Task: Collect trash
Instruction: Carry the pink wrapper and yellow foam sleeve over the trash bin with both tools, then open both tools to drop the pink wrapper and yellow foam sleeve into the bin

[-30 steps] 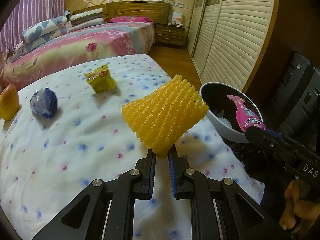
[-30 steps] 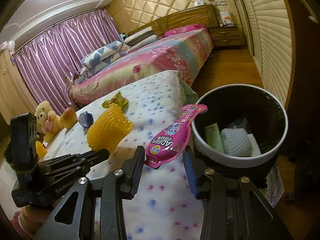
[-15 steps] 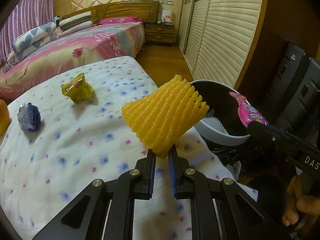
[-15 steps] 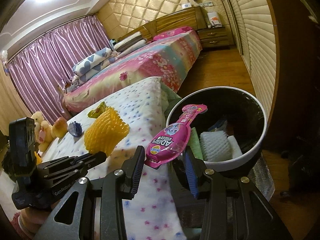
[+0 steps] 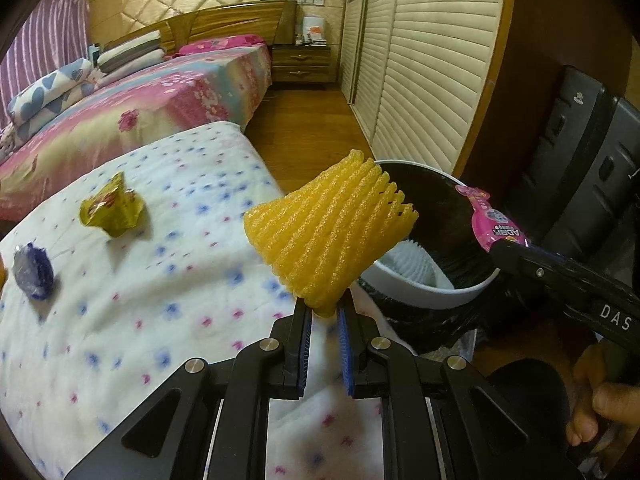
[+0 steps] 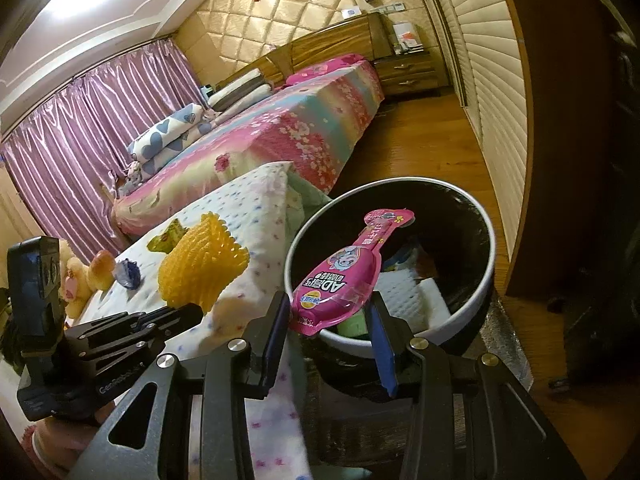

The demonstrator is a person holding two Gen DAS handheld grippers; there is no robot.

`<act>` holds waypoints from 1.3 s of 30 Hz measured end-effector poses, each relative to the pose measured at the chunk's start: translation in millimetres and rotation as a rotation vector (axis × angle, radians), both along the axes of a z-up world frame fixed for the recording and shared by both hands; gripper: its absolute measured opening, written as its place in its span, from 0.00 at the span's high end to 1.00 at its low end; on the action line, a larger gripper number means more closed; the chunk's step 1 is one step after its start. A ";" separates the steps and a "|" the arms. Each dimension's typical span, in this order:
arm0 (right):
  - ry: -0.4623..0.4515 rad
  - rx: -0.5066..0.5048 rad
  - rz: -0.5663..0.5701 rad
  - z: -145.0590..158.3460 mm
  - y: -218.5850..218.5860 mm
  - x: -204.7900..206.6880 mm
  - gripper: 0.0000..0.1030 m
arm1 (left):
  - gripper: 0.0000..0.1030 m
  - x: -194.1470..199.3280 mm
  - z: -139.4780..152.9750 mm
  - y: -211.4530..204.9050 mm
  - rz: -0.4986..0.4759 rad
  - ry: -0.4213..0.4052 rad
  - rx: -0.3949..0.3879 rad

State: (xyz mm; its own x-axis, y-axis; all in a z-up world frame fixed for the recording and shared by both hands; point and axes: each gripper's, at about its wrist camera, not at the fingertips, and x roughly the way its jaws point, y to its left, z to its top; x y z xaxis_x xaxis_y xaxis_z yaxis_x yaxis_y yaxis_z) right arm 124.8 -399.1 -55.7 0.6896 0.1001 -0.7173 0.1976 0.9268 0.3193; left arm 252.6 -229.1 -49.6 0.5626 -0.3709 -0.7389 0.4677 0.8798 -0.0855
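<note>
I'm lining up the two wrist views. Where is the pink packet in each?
Left wrist: pink packet at the right edge, over the bin's far rim.
Right wrist: pink packet at centre, between the right gripper fingers.
Shared landmark: the white-rimmed bin.

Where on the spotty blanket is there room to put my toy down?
The spotty blanket is bare in front of the yellow wrapper and blue wrapper, toward the left gripper, and behind the yellow wrapper up to its far edge. It's crowded by the trash bin, where both grippers hold trash.
</note>
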 end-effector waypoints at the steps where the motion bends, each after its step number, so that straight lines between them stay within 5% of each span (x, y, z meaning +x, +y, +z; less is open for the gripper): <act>1: 0.001 0.001 -0.003 -0.6 -1.8 0.5 0.62 | 0.89 1.5 -0.2 -2.4 -0.002 0.000 0.001; 39: 0.051 0.007 -0.047 -17.9 -40.3 36.1 0.61 | 0.88 49.7 -11.2 -66.3 -0.037 0.019 0.060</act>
